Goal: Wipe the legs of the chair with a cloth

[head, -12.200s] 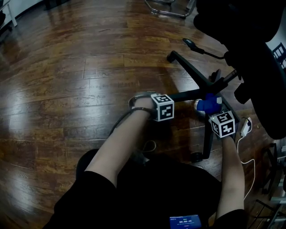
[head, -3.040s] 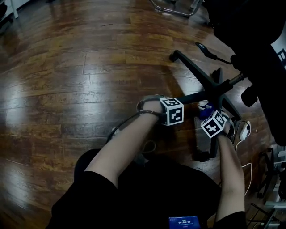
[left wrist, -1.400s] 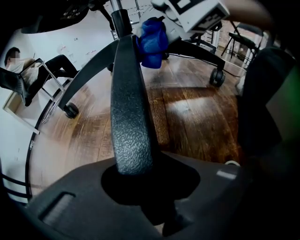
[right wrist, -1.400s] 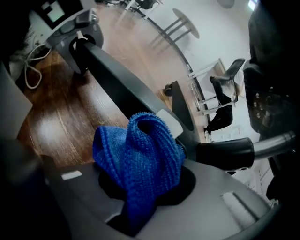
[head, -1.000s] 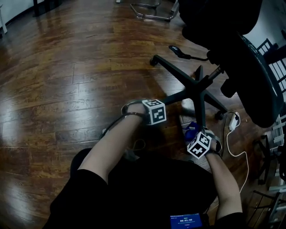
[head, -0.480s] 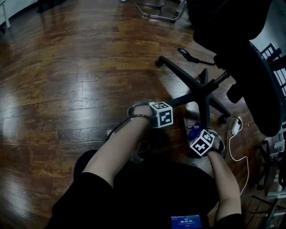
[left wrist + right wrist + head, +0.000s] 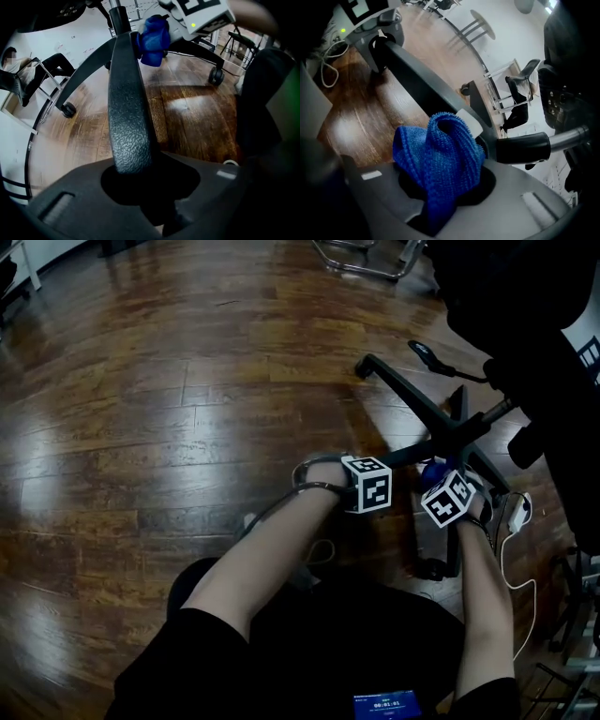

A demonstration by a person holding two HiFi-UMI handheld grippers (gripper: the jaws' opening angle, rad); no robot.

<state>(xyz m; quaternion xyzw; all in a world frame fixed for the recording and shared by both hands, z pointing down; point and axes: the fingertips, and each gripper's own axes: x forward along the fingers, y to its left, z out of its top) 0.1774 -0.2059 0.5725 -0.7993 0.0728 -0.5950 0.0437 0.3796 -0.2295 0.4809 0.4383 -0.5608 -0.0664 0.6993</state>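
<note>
The black office chair's star base [image 7: 458, 427] stands on the wood floor. My left gripper [image 7: 388, 467] is shut on one textured black leg [image 7: 127, 112], which runs up between its jaws. The blue cloth [image 7: 438, 157] is bunched in my right gripper [image 7: 445, 187], whose jaws are shut on it. In the head view the cloth [image 7: 433, 472] sits close to the hub, beside the leg [image 7: 448, 521] that runs toward me. In the left gripper view the cloth [image 7: 152, 36] presses against the upper end of the held leg.
A white power strip [image 7: 516, 512] with its cable lies on the floor right of the base. The chair's dark seat [image 7: 525, 315] overhangs the hub, with a lever [image 7: 427, 354] sticking out. A metal chair frame [image 7: 361, 261] stands farther back. A seated person [image 7: 33, 70] is in the background.
My right gripper has carried the cloth away from me, from the outer end of the near leg up toward the hub. The left gripper has kept its grip on the leg.
</note>
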